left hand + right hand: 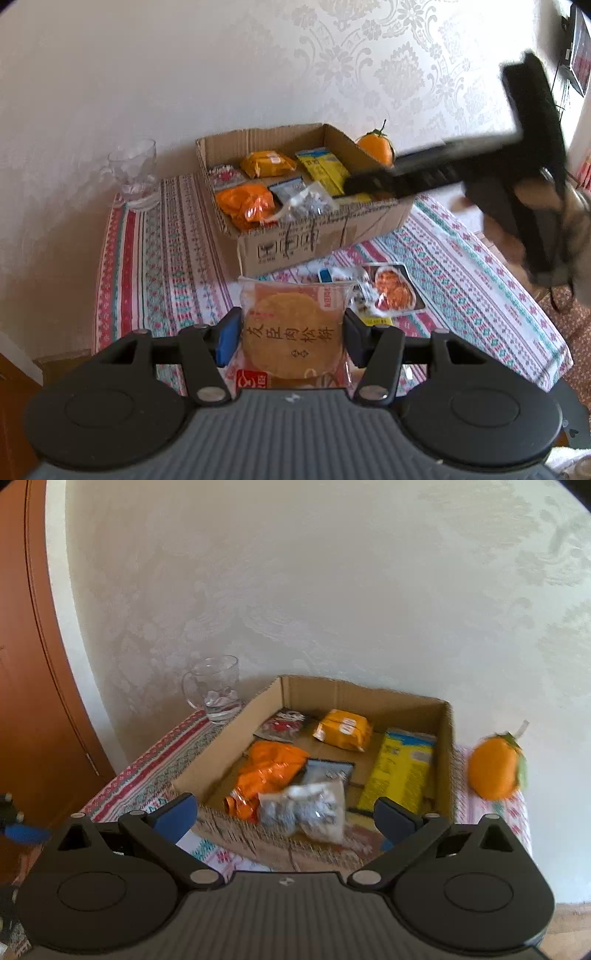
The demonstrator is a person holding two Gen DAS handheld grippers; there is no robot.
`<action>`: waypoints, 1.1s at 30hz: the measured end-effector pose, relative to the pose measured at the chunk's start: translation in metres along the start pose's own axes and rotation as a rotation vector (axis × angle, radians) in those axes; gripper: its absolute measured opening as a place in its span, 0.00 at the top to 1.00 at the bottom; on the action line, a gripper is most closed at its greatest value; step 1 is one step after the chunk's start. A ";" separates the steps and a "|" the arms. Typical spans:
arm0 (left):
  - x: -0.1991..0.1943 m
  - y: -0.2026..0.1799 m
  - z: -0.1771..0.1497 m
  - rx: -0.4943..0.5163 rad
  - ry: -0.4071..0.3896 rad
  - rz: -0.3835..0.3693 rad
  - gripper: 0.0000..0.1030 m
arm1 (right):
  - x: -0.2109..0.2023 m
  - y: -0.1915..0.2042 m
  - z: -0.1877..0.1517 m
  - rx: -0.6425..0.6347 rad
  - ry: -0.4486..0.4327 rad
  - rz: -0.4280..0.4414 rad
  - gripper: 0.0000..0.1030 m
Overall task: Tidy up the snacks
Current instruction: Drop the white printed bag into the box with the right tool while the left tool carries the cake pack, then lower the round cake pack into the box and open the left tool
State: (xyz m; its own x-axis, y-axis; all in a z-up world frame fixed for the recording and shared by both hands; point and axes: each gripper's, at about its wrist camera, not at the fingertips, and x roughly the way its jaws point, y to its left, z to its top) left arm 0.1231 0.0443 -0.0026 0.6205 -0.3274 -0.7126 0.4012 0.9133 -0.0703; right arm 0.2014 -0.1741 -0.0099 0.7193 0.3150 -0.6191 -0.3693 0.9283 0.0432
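Observation:
My left gripper (290,334) is shut on a round biscuit packet (291,332) with Chinese lettering, held above the tablecloth in front of the cardboard box (295,243). The box holds several snacks: an orange bag (267,775), a yellow packet (400,771), a small orange packet (343,729), a red-white packet (284,723) and a clear silvery bag (310,808) lying on the front rim. My right gripper (286,818) is open and empty just above the box's front edge; it also shows in the left wrist view (369,182). Another snack packet (391,291) lies on the cloth.
A glass mug (216,688) stands left of the box by the wall. An orange fruit (495,768) sits right of the box. The patterned tablecloth (155,258) covers a small table; a wooden door (33,664) is at left.

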 end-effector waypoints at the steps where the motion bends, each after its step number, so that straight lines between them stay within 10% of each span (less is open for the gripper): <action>1: 0.001 0.000 0.004 0.003 -0.004 0.002 0.46 | -0.003 0.000 -0.005 0.007 0.003 -0.018 0.00; 28: 0.139 -0.001 0.170 0.000 -0.037 0.087 0.45 | -0.046 -0.001 -0.082 0.129 0.047 -0.152 0.00; 33: 0.155 0.001 0.176 -0.023 -0.049 0.150 0.13 | -0.047 -0.007 -0.082 0.144 0.040 -0.154 0.00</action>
State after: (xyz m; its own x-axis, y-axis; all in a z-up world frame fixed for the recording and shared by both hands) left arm 0.3386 -0.0486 0.0100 0.7050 -0.1976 -0.6811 0.2862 0.9580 0.0184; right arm 0.1217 -0.2114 -0.0457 0.7357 0.1620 -0.6577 -0.1670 0.9844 0.0556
